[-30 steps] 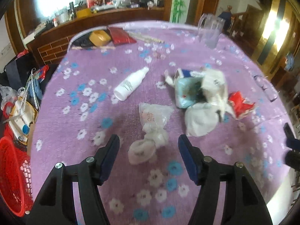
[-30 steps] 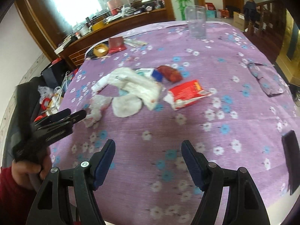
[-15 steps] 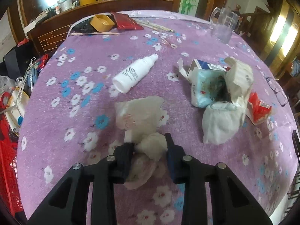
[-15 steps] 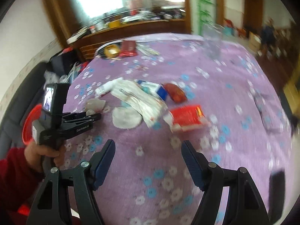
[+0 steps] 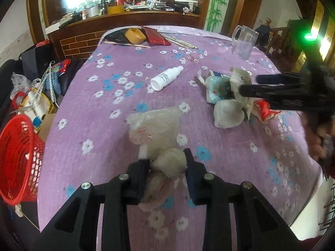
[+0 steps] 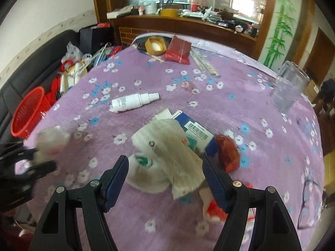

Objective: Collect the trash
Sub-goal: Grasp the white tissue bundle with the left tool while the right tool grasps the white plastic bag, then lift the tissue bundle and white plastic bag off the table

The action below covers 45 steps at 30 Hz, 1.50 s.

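Note:
My left gripper [image 5: 167, 159] is shut on a crumpled white tissue and plastic bag wad [image 5: 156, 126], held just over the purple flowered tablecloth [image 5: 104, 108]. The right wrist view shows that gripper [image 6: 45, 159] blurred at the left edge with the wad [image 6: 52, 139]. My right gripper [image 6: 164, 164] stands open over the trash pile: a white paper wrapper [image 6: 167, 144], a blue box [image 6: 195, 128] and a red wrapper [image 6: 228, 154]. Nothing is pinched between its fingers. From the left wrist view it [image 5: 250, 83] reaches in from the right above that pile [image 5: 228, 115].
A red mesh basket [image 5: 16, 156] [image 6: 28, 113] stands off the table's left side, beside bags and clutter. On the cloth lie a white spray bottle [image 5: 166, 78], a glass mug [image 5: 244, 41], a yellow tape roll [image 5: 135, 35] and eyeglasses [image 6: 307, 200].
The left gripper closed on the white wad and carries it. The right gripper rolled and swung left, from bare cloth to above the trash pile.

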Motion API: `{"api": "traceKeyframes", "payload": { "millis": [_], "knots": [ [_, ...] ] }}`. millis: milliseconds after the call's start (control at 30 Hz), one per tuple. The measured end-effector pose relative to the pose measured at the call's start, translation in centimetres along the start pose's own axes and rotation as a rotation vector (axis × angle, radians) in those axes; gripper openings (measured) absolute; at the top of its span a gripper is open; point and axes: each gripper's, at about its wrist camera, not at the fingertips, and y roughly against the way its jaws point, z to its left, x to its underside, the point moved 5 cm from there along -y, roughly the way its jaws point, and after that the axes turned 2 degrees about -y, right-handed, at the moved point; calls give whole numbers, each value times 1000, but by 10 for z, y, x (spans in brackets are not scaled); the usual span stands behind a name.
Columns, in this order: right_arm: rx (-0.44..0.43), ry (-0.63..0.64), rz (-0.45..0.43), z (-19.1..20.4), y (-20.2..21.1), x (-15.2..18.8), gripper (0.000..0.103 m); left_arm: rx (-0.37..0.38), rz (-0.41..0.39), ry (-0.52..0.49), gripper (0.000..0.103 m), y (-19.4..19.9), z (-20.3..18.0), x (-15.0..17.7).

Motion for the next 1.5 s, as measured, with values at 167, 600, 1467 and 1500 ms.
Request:
{"api": "traceKeyframes", "payload": {
  "millis": [167,600,1467,1500],
  "knots": [
    [35,-21,18,-11,-27,-7,58,-12,-6,5,31,11,-1,7],
    [-92,-246,-58,-22,39,18,42,-2,-37,-13,31,20,-15,10],
    [-147,-231,132,45,36,115,66,30,-43,-33,31,29,-24,26],
    [-140,-220,130,44,36,116,67,29,-42,-30,31,29,-24,26]
  ]
}}
